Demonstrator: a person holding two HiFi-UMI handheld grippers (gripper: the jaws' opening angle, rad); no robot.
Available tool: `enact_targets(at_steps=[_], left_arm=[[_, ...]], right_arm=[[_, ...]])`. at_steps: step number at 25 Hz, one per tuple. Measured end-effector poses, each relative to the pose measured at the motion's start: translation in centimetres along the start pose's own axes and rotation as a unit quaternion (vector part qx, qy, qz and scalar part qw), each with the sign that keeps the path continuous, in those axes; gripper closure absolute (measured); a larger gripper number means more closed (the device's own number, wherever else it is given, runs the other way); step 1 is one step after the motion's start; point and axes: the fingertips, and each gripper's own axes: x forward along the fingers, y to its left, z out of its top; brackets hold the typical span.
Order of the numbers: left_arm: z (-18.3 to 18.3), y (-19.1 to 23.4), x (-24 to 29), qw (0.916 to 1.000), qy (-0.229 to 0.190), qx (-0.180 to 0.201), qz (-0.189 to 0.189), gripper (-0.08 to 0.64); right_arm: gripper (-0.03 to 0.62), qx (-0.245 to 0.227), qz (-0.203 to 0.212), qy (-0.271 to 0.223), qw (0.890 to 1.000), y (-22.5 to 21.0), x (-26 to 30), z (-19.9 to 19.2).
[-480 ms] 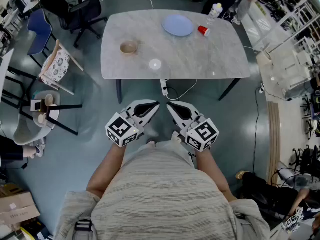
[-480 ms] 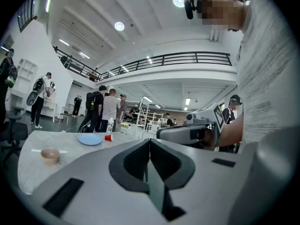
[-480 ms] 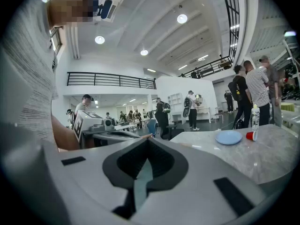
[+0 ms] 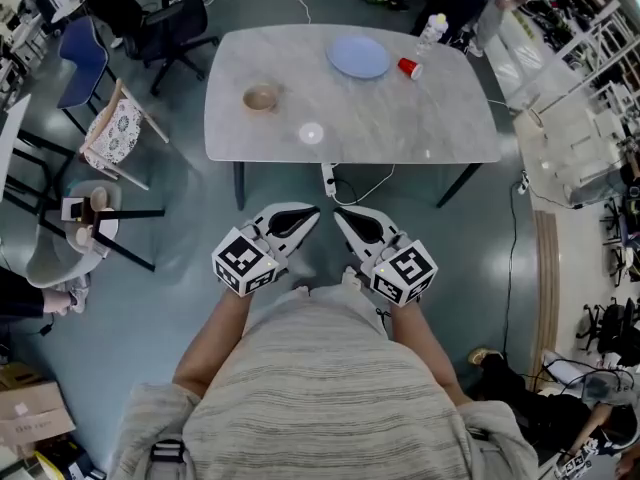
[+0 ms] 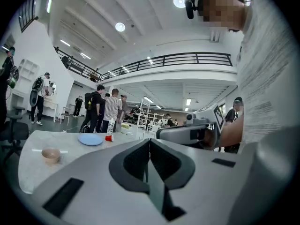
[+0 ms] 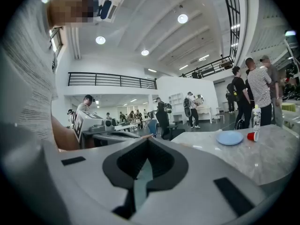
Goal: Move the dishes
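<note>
We've got the left gripper (image 4: 311,212) and right gripper (image 4: 339,212) both closed tip to tip on nothing, well short of the table (image 4: 420,128), plate (image 4: 357,56) and bowl (image 4: 260,97).

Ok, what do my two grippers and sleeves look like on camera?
The left gripper and right gripper are white tapering shells with black inner pads, each carrying a cube of black-and-white square markers. No cables show. The person wears a pale striped knit top with loose sleeves.
</note>
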Motion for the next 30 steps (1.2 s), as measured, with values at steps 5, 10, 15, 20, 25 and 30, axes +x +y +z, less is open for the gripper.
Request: enact_targets(at_steps=[5, 10, 15, 20, 25, 30], left_arm=[[-0.2, -0.3, -0.1, 1.0, -0.001, -0.001, 0.001, 0.54], [-0.3, -0.3, -0.4, 1.0, -0.001, 0.0, 0.0, 0.54], [-0.4, -0.8, -0.9, 1.0, -0.002, -0.003, -0.003, 0.54], [-0.7, -0.4, -0.8, 1.0, -0.002, -0.006, -0.003, 0.54], [-0.7, 0.0, 0.1, 1.0, 0.0, -0.008, -0.006, 0.54], [0.0, 2.3, 2.8, 1.0, 0.002, -0.01, -0.001, 0.54]], right_arm=[[0.575, 0.007, 0.014, -0.011, 1.0, 0.6, -0.2, 0.1], [0.574, 0.025, 0.03, -0.017, 0.999, 1.2, 0.2, 0.1], [0.574, 0.019, 0.031, -0.003, 0.999, 2.0, 0.2, -0.5], [0.574, 0.008, 0.03, 0.004, 1.0, 1.9, 0.6, -0.7], [0.574, 0.005, 0.03, 0.004, 1.0, 1.0, 1.1, -0.6], [0.574, 0.006, 0.034, 0.004, 0.999, -2.5, 1.9, 0.2]])
